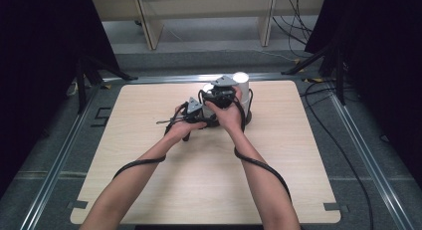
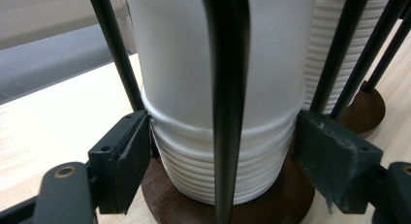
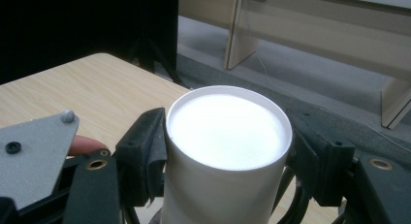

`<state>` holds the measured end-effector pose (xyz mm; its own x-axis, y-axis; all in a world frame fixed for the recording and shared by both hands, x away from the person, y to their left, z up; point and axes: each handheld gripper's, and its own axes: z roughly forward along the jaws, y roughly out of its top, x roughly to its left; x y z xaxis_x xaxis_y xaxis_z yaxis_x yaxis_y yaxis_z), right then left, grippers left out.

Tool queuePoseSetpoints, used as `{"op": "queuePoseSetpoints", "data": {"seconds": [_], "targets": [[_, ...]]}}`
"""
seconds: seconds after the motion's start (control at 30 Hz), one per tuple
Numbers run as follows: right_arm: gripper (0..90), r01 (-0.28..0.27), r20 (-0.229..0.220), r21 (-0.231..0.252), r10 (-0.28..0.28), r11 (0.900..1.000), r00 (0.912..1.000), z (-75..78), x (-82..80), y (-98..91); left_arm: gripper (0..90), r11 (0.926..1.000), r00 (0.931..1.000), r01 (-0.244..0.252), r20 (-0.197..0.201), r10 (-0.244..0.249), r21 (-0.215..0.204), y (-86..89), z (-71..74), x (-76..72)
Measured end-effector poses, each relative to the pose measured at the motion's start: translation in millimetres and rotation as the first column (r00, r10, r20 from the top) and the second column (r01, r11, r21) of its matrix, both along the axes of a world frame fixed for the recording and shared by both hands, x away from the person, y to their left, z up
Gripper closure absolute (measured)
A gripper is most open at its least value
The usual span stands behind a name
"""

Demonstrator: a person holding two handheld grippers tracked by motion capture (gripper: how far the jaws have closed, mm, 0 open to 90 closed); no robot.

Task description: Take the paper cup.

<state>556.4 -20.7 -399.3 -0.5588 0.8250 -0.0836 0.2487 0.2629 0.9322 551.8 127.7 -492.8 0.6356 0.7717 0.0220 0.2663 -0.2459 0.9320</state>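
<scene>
- Cup stack (image 2: 213,136): white plastic cups nested upside down inside a wire dispenser, standing on a dark round base (image 2: 160,195) near the far middle of the table (image 1: 149,190).
- Second stack (image 2: 334,49) of ribbed cups stands just beside the first, in its own holder with a matching dark base.
- Left gripper (image 1: 191,113): jaws partly open, pads pressed against the ribbed rims low on the near stack, one pad on each side. Reads as a steadying grip on the lower cups.
- Right gripper (image 3: 228,161): jaws drawn in on the topmost cup (image 3: 228,136), pads touching its wall just below the upturned bottom. In the high view it sits above the left gripper.
- Step in hand (judgement): separating the top cup from the nest while the rest is held down.
- Next move calls for a straight upward pull along the black rods (image 2: 228,88), without tilting, so the cup clears the cage; left grip must hold or several cups may rise together.
- Contents: holders carry cups only; cup interiors cannot be seen, all being mouth down.
</scene>
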Motion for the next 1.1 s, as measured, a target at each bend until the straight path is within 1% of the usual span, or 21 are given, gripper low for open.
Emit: {"op": "queuePoseSetpoints", "data": {"seconds": [0.17, 0.23, 0.3, 0.33, 0.37, 0.4, 0.43, 0.5, 0.57, 0.6, 0.63, 0.7, 0.8, 0.83, 0.87, 0.93, 0.97, 1.0, 1.03, 1.07, 1.1], "targets": [[35.2, -0.003, 0.010, 0.008, 0.003, 1.0000, 0.9999, 4.1, -1.6, -1.3, 22.0, 1.0000, 1.0000, 0.002, 0.003, -0.002, 0.004, 0.0, -0.1, -0.1], [35.3, 0.002, 0.030, 0.024, -0.003, 0.9997, 0.9995, 5.8, -1.9, -1.6, 22.1, 0.9999, 1.0000, 0.003, 0.004, -0.003, 0.010, 0.1, 0.0, -0.1], [35.4, -0.008, 0.015, 0.036, 0.008, 0.9993, 0.9999, 8.6, -3.5, -2.6, 22.3, 0.9999, 1.0000, 0.003, 0.006, -0.003, 0.011, 0.1, -0.1, -0.3], [35.5, 0.008, 0.020, 0.044, -0.009, 0.9990, 0.9998, 10.1, -4.3, -2.7, 22.4, 0.9999, 1.0000, 0.003, 0.006, -0.003, 0.012, 0.0, -0.1, -0.5], [35.5, -0.005, 0.022, 0.048, 0.004, 0.9988, 0.9997, 10.9, -4.2, -3.3, 22.4, 0.9999, 1.0000, 0.000, 0.008, -0.001, 0.012, -0.2, -0.2, -0.7], [35.5, -0.003, 0.015, 0.040, 0.002, 0.9992, 0.9999, 12.2, -5.2, -3.7, 22.4, 0.9999, 1.0000, 0.003, 0.006, -0.003, 0.013, -0.1, 0.0, -0.6], [35.6, -0.010, 0.031, 0.048, 0.008, 0.9988, 0.9995, 12.8, -4.2, -4.0, 22.5, 0.9999, 1.0000, 0.003, 0.005, -0.003, 0.016, -0.1, 0.3, -0.5], [35.6, -0.008, 0.034, 0.053, 0.006, 0.9986, 0.9994, 15.9, -5.5, -4.8, 22.5, 0.9999, 1.0000, 0.000, 0.007, 0.000, 0.012, -0.4, 0.1, -1.0], [35.6, -0.010, 0.049, 0.048, 0.008, 0.9988, 0.9988, 17.5, -5.7, -5.8, 22.4, 0.9998, 1.0000, 0.002, 0.008, -0.002, 0.018, -0.3, -0.1, -1.1], [35.7, -0.009, 0.047, 0.067, 0.006, 0.9977, 0.9989, 19.3, -7.7, -5.4, 22.5, 0.9985, 0.9999, 0.008, 0.008, -0.008, 0.054, 1.5, 0.8, -1.1], [35.7, -0.009, 0.047, 0.067, 0.006, 0.9977, 0.9989, 19.3, -7.7, -5.4, 22.6, 0.9985, 0.9999, 0.008, 0.008, -0.008, 0.054, 1.5, 0.8, -1.1], [35.8, -0.011, 0.075, 0.069, 0.006, 0.9975, 0.9972, 25.3, -10.4, -6.7, 22.8, 0.9976, 0.9999, 0.009, 0.007, -0.009, 0.068, 2.0, 1.3, -1.6], [35.8, -0.019, 0.083, 0.075, 0.013, 0.9970, 0.9964, 31.8, -11.9, -8.0, 22.4, 0.9977, 1.0000, 0.006, 0.005, -0.006, 0.067, 2.1, 0.8, -1.4], [35.9, -0.018, 0.084, 0.083, 0.011, 0.9964, 0.9964, 34.8, -12.9, -8.0, 22.3, 0.9991, 1.0000, -0.002, 0.006, 0.002, 0.041, 0.8, 1.0, -2.1], [35.9, -0.018, 0.098, 0.084, 0.009, 0.9963, 0.9951, 37.9, -13.3, -8.5, 21.9, 0.9991, 1.0000, -0.003, 0.009, 0.003, 0.042, 1.4, 2.2, -2.5], [35.9, -0.020, 0.088, 0.087, 0.013, 0.9960, 0.9960, 41.2, -14.8, -8.4, 21.0, 0.9994, 0.9999, -0.009, 0.013, 0.009, 0.034, 1.9, 2.8, -2.4], [35.9, -0.031, 0.105, 0.093, 0.021, 0.9952, 0.9942, 46.4, -15.3, -8.1, 20.5, 0.9982, 0.9998, -0.012, 0.014, 0.012, 0.059, 5.0, 5.8, -3.7], [35.9, -0.030, 0.113, 0.081, 0.021, 0.9963, 0.9933, 48.8, -16.0, -8.2, 19.6, 0.9980, 0.9998, -0.011, 0.015, 0.010, 0.062, 6.1, 7.2, -4.9], [35.9, -0.030, 0.100, 0.090, 0.021, 0.9955, 0.9948, 50.2, -17.8, -7.1, 18.5, 0.9980, 0.9998, -0.007, 0.018, 0.005, 0.063, 6.9, 8.7, -6.5], [36.0, -0.029, 0.118, 0.085, 0.019, 0.9959, 0.9929, 51.8, -18.4, -7.6, 17.2, 0.9977, 0.9998, -0.010, 0.020, 0.008, 0.067, 7.9, 9.9, -8.4], [36.0, -0.031, 0.117, 0.087, 0.021, 0.9957, 0.9929, 53.1, -19.5, -8.1, 15.9, 0.9975, 0.9997, -0.008, 0.024, 0.007, 0.071, 9.0, 11.1, -10.1]]}}
